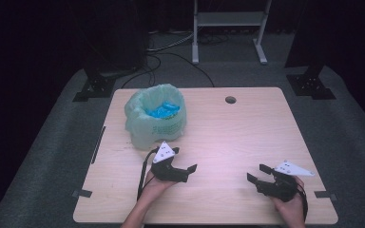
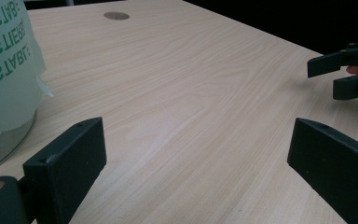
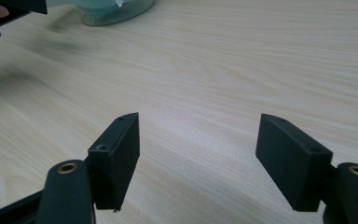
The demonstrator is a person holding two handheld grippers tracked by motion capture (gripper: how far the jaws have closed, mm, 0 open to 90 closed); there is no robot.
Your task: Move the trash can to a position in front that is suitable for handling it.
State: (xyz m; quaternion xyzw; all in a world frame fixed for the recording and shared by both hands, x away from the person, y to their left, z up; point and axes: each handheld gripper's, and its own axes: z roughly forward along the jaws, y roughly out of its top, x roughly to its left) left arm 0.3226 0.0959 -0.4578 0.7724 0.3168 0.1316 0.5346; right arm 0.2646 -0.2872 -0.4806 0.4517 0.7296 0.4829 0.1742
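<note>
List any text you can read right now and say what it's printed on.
"OSTABLE", green capitals, partly cut off by the frame edge, on the green bin bag in the left gripper view.
Two more green lines above it on the bag: cropped, not readable whole.
Green print on the bag in the high view: too small to read.

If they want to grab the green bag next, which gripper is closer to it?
The left gripper, probably. It sits open just in front of the bag, which lies at the left edge of its own view. The right gripper, also open, is across the table, with bare wood between it and the bag.
</note>
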